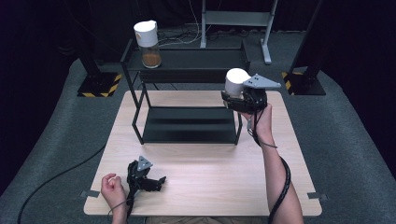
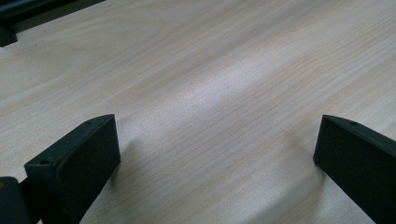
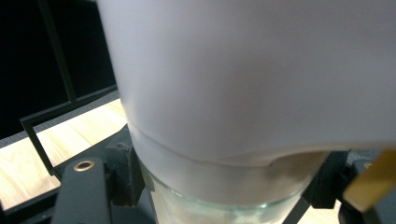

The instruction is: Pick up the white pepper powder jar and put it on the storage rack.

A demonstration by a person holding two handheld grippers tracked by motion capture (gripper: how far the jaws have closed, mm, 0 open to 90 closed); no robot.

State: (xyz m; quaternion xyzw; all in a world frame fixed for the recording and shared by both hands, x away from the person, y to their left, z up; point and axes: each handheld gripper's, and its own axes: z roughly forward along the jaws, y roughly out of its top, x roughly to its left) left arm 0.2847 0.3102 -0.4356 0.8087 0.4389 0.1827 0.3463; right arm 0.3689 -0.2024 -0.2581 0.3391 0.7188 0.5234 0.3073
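A glass jar with a white lid (image 1: 235, 81) hangs in the air over the right end of the black shelf rack (image 1: 187, 65), with my right gripper (image 1: 236, 100) shut on its glass body. Up close in the right gripper view, the jar's white lid (image 3: 243, 74) and glass rim (image 3: 224, 205) sit between the black jaws. A second white-lidded jar (image 1: 148, 44) with brown contents stands on the rack's upper shelf at the left. My left gripper (image 1: 159, 183) rests low at the table's front left, open, with bare wood (image 2: 210, 116) between its fingers (image 2: 79, 163).
The rack's lower shelf (image 1: 187, 123) lies on the wooden table (image 1: 205, 177). Behind the table stand a grey metal frame (image 1: 236, 21) and black stands with yellow-striped bases (image 1: 98, 86). A cable (image 1: 56, 175) trails over the grey floor at the left.
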